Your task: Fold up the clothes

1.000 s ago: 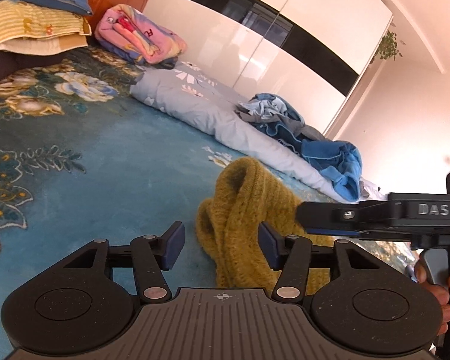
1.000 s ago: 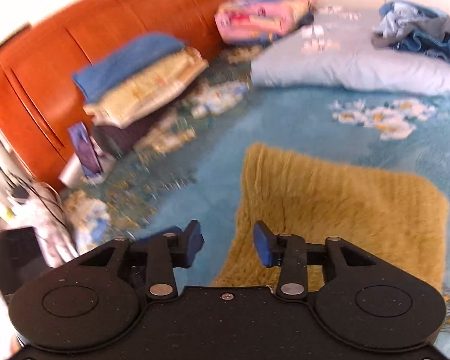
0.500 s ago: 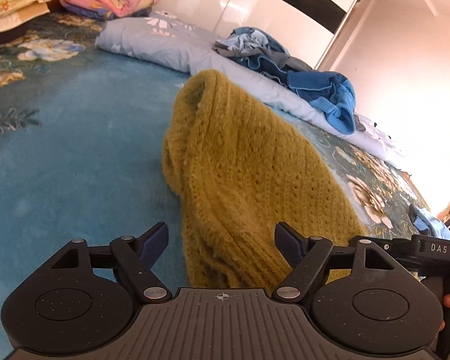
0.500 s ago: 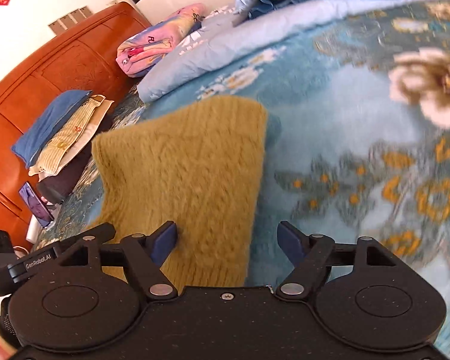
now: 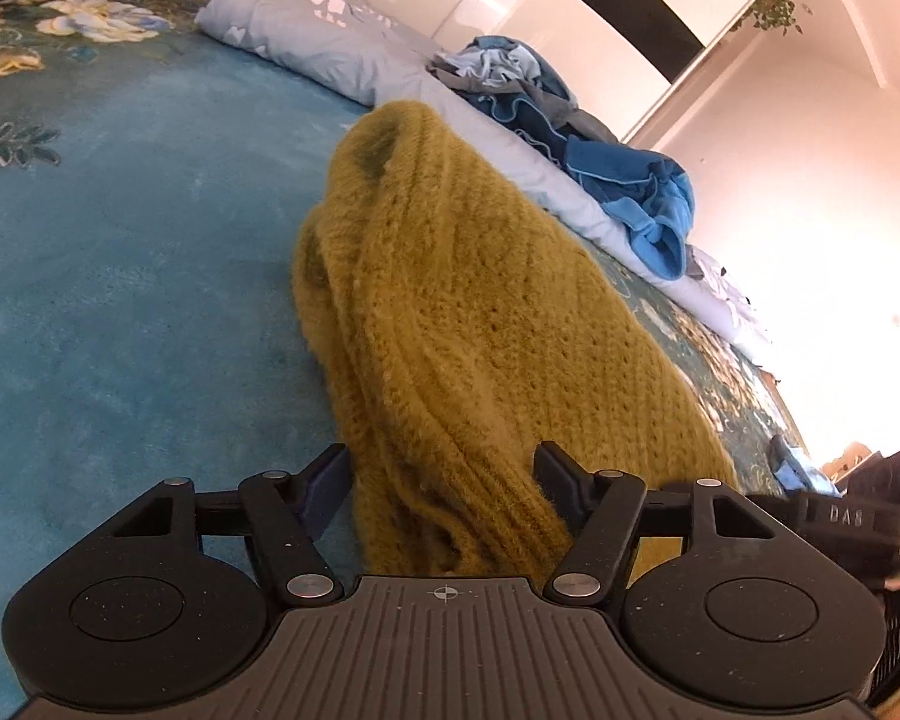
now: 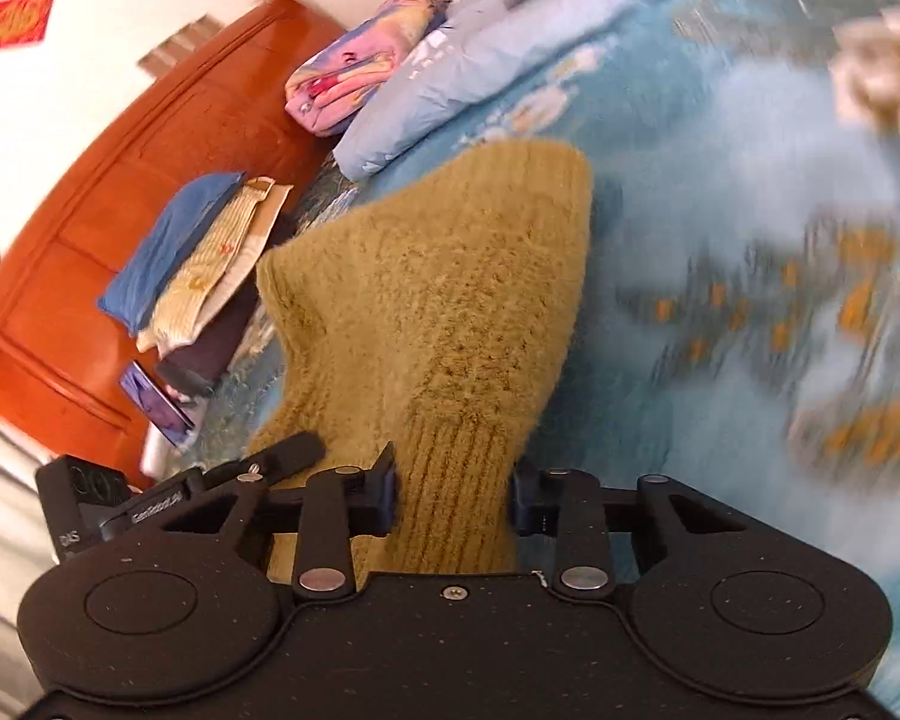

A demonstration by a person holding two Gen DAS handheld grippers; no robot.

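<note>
We have both tools down at the near end of the mustard sweater, which lies on the blue flowered bedspread. A second ago the left hand-held gripper looked at the sweater from well back, with its fingers apart over bare bedspread; half a second ago it had come up to the knit, and now the bunched near edge sits between its fingers. Its jaws stand wide, and whether the pads press the wool we cannot tell.

The right hand-held gripper has changed more. Half a second ago its fingers were spread wide with the sweater only at the left one. Now they have drawn in on the ribbed hem, which fills the gap between them, and both pads look to touch it; we judge this a grip, or one just closing.

Relative to the sweater, the pale blue duvet lies beyond its far end, with the heap of blue clothes on it; the folded pile by the headboard is off to the sweater's left in the right view.

So we judge the approach over and the pinch under way. The right view is blurred at its right side, so that tool may be moving. Next we would expect the hem to be lifted and carried toward the far end.
</note>
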